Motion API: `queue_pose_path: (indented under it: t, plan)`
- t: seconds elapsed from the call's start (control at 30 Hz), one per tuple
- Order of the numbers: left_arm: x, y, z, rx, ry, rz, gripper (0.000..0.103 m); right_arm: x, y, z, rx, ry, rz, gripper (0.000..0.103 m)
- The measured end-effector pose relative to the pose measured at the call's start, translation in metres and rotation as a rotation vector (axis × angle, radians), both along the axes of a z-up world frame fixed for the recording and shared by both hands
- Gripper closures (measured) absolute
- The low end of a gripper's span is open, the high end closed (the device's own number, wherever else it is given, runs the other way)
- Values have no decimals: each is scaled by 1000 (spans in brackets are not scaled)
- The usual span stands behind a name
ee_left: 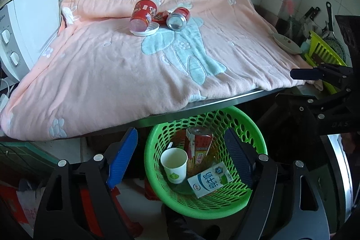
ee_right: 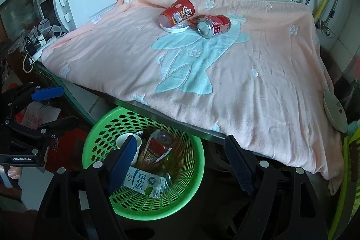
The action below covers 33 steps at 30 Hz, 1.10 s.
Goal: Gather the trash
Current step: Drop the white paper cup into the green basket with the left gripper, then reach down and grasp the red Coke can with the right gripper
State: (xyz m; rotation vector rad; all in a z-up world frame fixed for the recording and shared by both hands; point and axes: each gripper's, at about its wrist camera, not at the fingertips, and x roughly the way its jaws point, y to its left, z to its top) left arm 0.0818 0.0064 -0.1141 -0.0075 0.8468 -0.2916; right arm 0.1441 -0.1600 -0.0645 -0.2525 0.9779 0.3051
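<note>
Both claws hang with jaws spread wide and nothing between their ribbed pads: the left gripper (ee_left: 181, 155) over a perforated green plastic basket (ee_left: 254, 127), the right gripper (ee_right: 180, 162) above the same basket's rim and the floor just beside it. Inside the basket, from left to right, lie a white paper cup (ee_left: 174, 164), a red-labelled bottle (ee_left: 199, 145) and a white-and-blue milk carton (ee_left: 210, 179). Beyond the basket, a soft, wrinkled pink blanket (ee_left: 101, 73) with a pale blue figure drapes the counter. Far from the basket, near the tiled wall, a red cylindrical snack tub (ee_left: 142, 15) rests tipped on a white round lid (ee_left: 146, 31), beside a red aluminium can (ee_left: 178, 18) lying on its side.
</note>
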Motion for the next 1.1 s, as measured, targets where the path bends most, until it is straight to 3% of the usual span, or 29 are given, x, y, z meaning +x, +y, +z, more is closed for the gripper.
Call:
queue_pose_path:
  t: [0.37,1.1]
  plan:
    - [56,32,22,-8,-20,72,20,87,-1,11,66,74,-47,26]
    - [206,89,26,-40,0,121,20,327,3,4,290,226,-277,30]
